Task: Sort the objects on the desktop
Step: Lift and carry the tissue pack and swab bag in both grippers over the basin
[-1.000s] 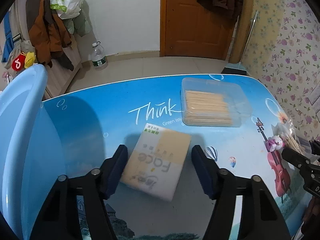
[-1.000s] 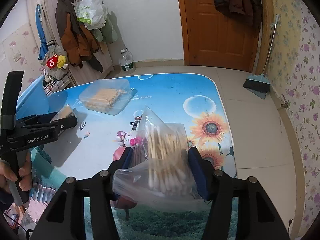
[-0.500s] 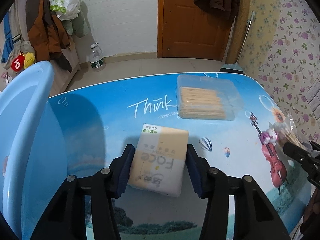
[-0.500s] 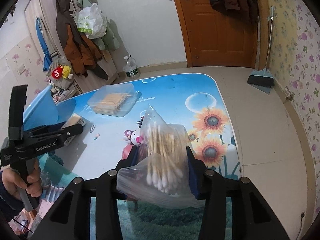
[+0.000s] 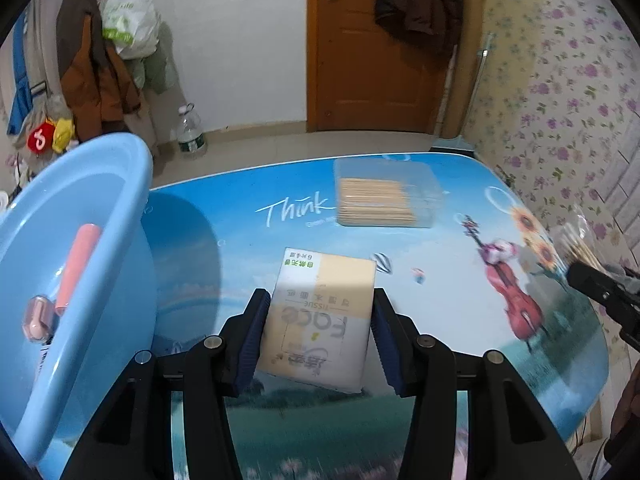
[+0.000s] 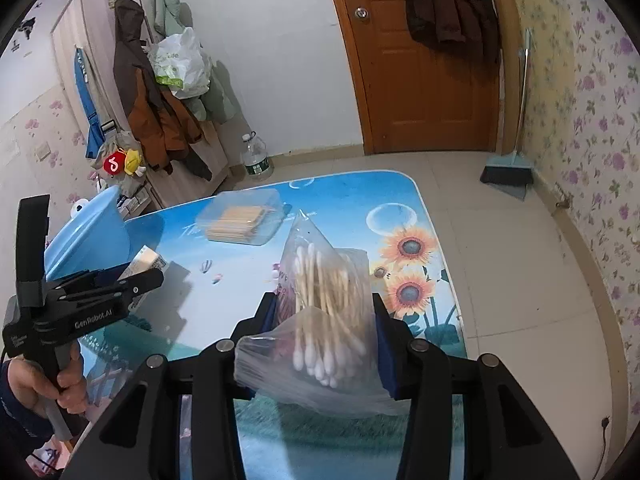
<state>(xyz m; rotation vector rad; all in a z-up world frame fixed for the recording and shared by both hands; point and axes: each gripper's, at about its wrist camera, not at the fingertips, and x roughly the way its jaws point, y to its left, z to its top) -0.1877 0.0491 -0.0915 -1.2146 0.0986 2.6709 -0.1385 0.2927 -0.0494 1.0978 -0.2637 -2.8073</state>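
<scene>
Clamped between the blue fingers [image 5: 256, 332] of the left gripper [image 5: 316, 334]: a soft beige-and-white paper tissue pack [image 5: 320, 316], squeezed across its width, the jaws having just been closing onto it. Light and yielding by the look, so likely to dent rather than slip; best held across the middle. Gripped between the fingers [image 6: 386, 344] of the right gripper [image 6: 324, 340]: a clear crinkly plastic bag of cotton swabs [image 6: 324, 312], jaws likewise just closing on it. Slippery film, loose contents; safest held across the bundled sticks. Beyond both sets of fingers, on the blue printed counter [image 5: 240, 240]: a clear lidded plastic box of wooden sticks [image 5: 380, 196]. Left of the left fingers: a light-blue plastic basin [image 5: 80, 240].
</scene>
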